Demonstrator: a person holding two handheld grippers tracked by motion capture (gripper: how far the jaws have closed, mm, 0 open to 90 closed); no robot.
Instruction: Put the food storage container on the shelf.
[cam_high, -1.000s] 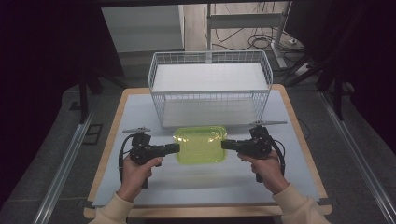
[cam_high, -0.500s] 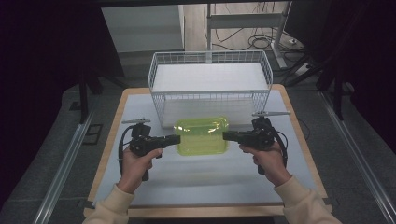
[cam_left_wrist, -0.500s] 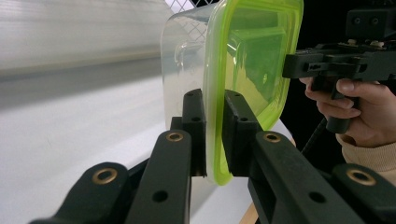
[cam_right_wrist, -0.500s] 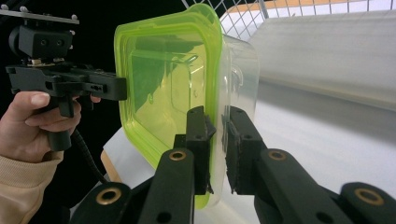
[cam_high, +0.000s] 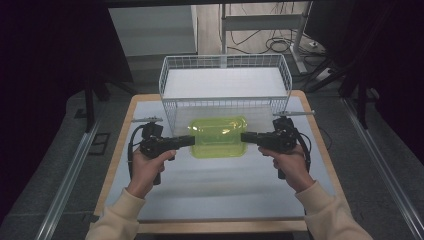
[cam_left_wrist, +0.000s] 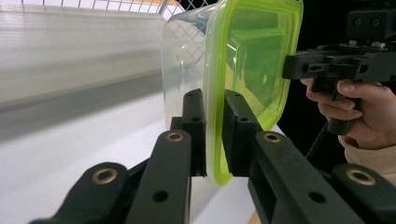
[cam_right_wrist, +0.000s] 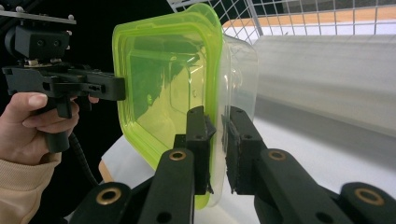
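Note:
A clear plastic container with a translucent lime-green lid (cam_high: 218, 136) hangs level above the table, just in front of the white wire basket (cam_high: 225, 100). My left gripper (cam_high: 192, 140) is shut on the lid's left rim and my right gripper (cam_high: 244, 137) on its right rim. In the left gripper view the black jaws (cam_left_wrist: 214, 100) pinch the green rim, with the container (cam_left_wrist: 252, 60) seen edge-on. In the right gripper view the jaws (cam_right_wrist: 215, 116) clamp the opposite rim of the container (cam_right_wrist: 163, 79). Each gripper view also has the other hand and its gripper behind the lid.
The wire basket stands at the far side of the pale table (cam_high: 215, 185), its front wall close behind the container. A wooden border (cam_high: 220, 226) frames the table. Metal rails run along the floor on both sides, and cables lie beyond the basket.
Both hands have lifted the container off the table and carried it toward the basket. Both grips have stayed the same.

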